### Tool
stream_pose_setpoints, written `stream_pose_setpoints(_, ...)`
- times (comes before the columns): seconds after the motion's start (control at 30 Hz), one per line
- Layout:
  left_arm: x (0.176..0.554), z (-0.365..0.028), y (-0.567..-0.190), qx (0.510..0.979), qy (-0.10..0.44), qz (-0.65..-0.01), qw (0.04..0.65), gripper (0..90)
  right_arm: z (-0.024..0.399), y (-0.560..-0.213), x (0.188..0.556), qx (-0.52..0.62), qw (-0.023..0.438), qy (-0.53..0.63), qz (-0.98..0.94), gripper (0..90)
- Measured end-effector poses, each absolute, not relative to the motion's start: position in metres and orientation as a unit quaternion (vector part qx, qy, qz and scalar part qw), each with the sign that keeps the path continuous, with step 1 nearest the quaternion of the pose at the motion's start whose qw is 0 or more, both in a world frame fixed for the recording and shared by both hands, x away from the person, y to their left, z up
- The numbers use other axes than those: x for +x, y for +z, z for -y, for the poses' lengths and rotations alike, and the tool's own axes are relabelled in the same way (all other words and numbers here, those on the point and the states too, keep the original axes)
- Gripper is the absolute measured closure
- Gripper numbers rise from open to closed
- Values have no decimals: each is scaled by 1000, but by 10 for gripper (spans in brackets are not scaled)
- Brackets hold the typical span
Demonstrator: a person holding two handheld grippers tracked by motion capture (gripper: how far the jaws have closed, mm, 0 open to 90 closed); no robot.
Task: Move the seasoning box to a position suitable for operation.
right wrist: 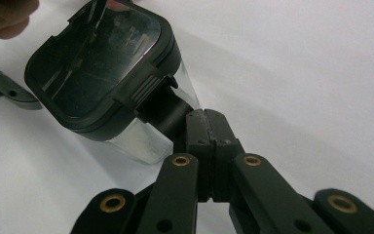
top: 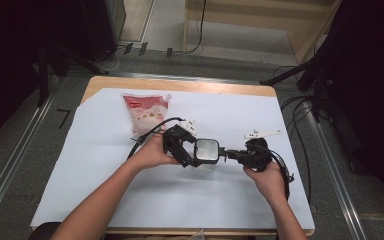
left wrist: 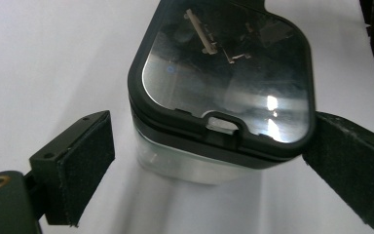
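**Lidded container flanked by both grippers at table centre**

The clear container (top: 206, 152) with a black-framed lid (left wrist: 226, 68) stands upright on the white table cover (top: 105, 165), directly between the two grippers.

Left gripper (top: 189, 150): jaws spread wide, one on each side of the container. In the left gripper view the left pad (left wrist: 85, 165) stands clear of the wall; the right pad (left wrist: 353, 165) sits at the lid's rim, contact uncertain.

Right gripper (top: 228, 153): jaws drawn fully together, pads meeting. In the right gripper view the closed tip (right wrist: 205, 117) lies against a black handle-like tab (right wrist: 163, 109) projecting from the container's side, below the ribbed latch (right wrist: 143, 85). Whether the tab is pinched cannot be told.

Beyond the left gripper, well apart, lies a red-and-white pouch (top: 145, 111). A white bracket (top: 261, 133) lies just beyond the right gripper.
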State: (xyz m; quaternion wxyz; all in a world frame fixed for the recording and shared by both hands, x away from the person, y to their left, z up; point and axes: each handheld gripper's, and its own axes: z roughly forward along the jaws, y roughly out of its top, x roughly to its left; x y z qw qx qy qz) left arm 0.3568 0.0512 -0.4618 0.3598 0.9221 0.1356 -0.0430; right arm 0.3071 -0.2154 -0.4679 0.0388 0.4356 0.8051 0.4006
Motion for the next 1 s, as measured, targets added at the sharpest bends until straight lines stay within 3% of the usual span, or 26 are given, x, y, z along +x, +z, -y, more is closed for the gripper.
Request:
stream_pose_setpoints(0.27,359,-47,-467,916,-54,-125,376,92,216,-469,307,439,32,405,-801,900)
stream_pose_setpoints(0.3,359,-47,-467,916,-57,-121,378,127,217,-469,308,439,31,406,-801,900)
stream_pose_setpoints(0.77,354,-49,-458,916,-24,-94,388,161,216,-470,307,441,28,407,-799,900)
stream_pose_setpoints(1.0,354,-44,-448,929,-17,-79,360,169,216,-470,307,440,29,406,-801,900)
